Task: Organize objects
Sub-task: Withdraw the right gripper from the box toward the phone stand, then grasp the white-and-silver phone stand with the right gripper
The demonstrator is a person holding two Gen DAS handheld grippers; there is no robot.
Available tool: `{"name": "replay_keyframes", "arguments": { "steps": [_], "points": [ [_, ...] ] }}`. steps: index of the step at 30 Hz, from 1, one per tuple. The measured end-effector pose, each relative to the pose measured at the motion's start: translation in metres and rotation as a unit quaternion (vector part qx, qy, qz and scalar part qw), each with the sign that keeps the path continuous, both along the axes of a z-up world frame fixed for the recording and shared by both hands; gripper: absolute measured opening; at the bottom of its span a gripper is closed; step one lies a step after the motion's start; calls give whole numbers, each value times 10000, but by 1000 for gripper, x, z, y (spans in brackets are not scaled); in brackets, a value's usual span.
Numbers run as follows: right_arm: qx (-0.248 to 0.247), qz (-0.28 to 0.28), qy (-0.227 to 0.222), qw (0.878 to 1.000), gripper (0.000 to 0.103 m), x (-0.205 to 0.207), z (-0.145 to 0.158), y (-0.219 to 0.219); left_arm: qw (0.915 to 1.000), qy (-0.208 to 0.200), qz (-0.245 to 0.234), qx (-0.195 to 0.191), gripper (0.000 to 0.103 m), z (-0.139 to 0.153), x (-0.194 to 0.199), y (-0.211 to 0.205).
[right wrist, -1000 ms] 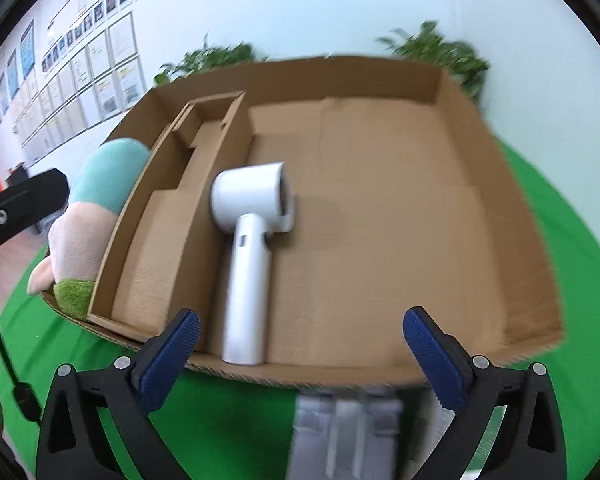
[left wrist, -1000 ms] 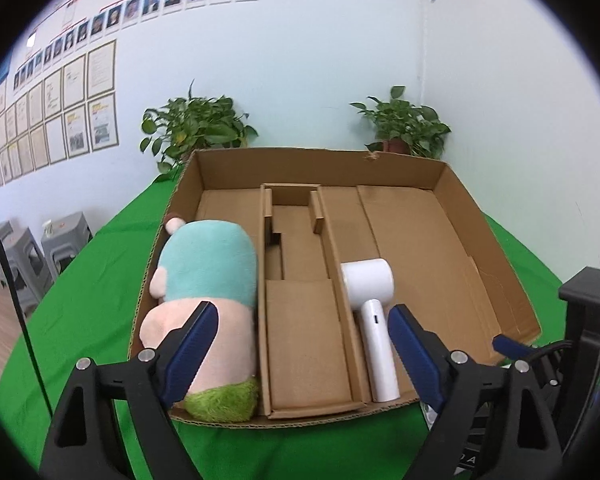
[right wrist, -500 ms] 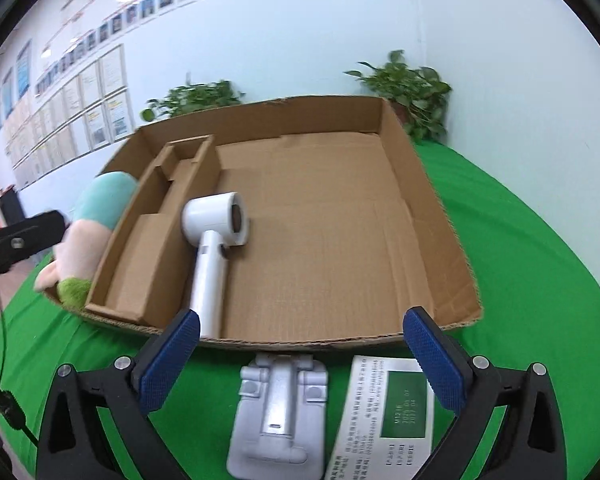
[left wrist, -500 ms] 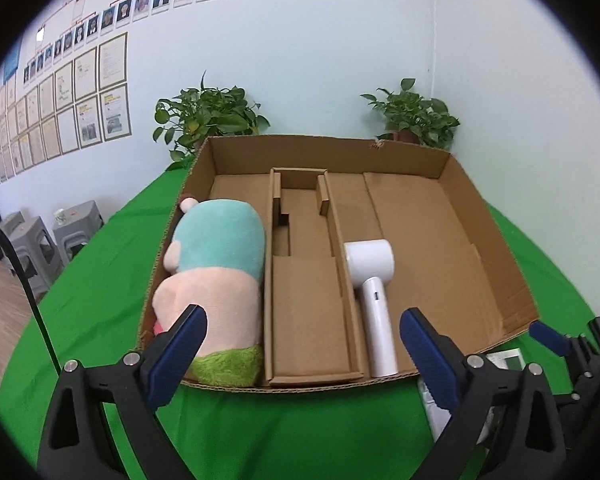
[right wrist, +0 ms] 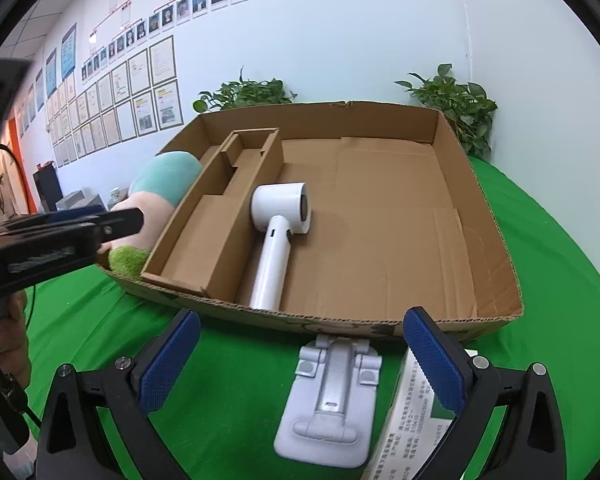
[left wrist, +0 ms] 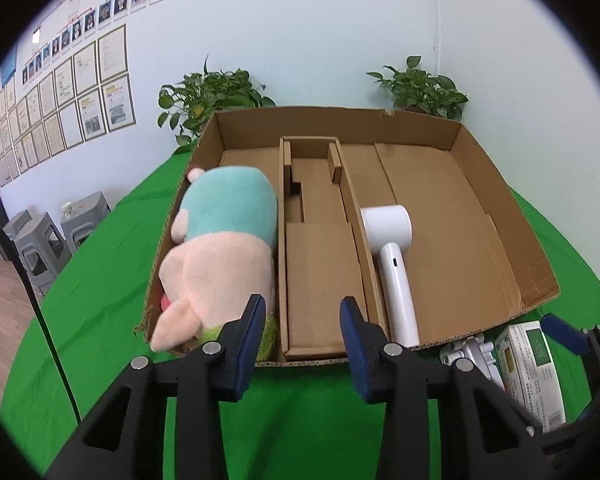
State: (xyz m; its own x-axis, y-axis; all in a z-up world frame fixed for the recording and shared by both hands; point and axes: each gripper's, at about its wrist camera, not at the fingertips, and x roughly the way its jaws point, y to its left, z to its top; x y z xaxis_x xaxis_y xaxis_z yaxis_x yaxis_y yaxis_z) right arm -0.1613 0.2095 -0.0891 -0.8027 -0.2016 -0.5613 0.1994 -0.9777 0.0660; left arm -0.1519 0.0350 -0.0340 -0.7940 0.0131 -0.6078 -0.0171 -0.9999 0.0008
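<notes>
A shallow cardboard box [left wrist: 496,184] [right wrist: 480,208] lies on the green table. A plush toy [left wrist: 220,240] [right wrist: 160,184] fills its left compartment. A white hair dryer [left wrist: 392,264] [right wrist: 278,240] lies right of the cardboard insert [left wrist: 320,264]. A white folding stand [right wrist: 332,396] [left wrist: 466,354] and a white-green carton [right wrist: 416,420] [left wrist: 532,364] lie on the cloth in front of the box. My right gripper [right wrist: 300,360] is open, hovering over the stand and carton. My left gripper [left wrist: 302,338] is empty, its jaws partly closed, in front of the box's near edge.
Two potted plants [left wrist: 216,96] [left wrist: 424,88] stand behind the box against the wall. Grey stools [left wrist: 44,240] stand on the floor at the left. The green cloth [left wrist: 100,280] surrounds the box.
Both grippers have pulled back from the box. My left gripper's jaws have narrowed. The stand and carton have come into view under my right gripper.
</notes>
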Motion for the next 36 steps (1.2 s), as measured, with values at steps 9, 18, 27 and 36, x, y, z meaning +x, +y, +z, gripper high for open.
{"name": "replay_keyframes", "arguments": {
  "steps": [9, 18, 27, 36],
  "points": [
    [-194, 600, -803, 9948, 102, 6, -42, -17, 9967, -495, -391, 516, 93, -18, 3, 1],
    [417, -101, -1254, 9912, 98, -14, -68, 7, 9908, -884, -621, 819, 93, -36, 3, 5],
    [777, 82, -1358, 9876, 71, -15, -78, -5, 9882, -945, -738, 957, 93, -40, 2, 2],
    [658, 688, -1417, 9853, 67, 17, -77, -18, 9610, -1349, -1457, 1924, 93, -49, 4, 1]
  ]
}}
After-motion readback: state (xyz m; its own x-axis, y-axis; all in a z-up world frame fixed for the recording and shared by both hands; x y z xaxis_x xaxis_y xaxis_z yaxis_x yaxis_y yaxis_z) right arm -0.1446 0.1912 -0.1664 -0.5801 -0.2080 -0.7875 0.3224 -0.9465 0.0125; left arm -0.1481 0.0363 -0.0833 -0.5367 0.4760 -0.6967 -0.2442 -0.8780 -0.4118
